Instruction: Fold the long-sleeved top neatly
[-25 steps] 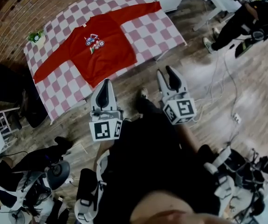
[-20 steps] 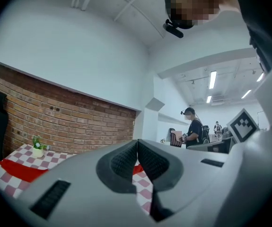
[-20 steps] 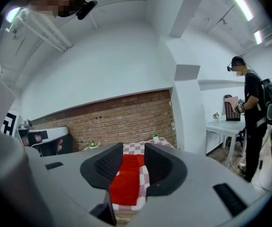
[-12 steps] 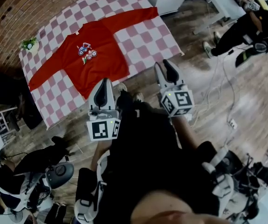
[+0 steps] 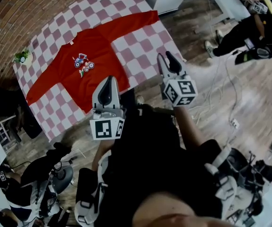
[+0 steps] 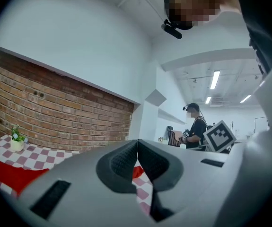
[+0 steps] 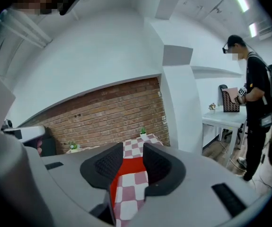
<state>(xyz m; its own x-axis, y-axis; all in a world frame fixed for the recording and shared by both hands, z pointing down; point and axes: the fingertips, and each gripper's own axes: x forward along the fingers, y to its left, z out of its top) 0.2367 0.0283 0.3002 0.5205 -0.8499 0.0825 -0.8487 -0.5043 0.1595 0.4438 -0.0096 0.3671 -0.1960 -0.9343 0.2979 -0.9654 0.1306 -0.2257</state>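
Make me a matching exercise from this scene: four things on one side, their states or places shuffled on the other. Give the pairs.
1 left gripper
2 right gripper
3 red top
4 potted plant

A spread flat on the checked cloth
B jaws together, empty
C by the brick wall, at the cloth's corner
D jaws apart, empty

Pairs: 1-B, 2-D, 3-A, 4-C

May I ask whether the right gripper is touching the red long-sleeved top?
Apart: right gripper view shows the right gripper open, empty, short of the red top.
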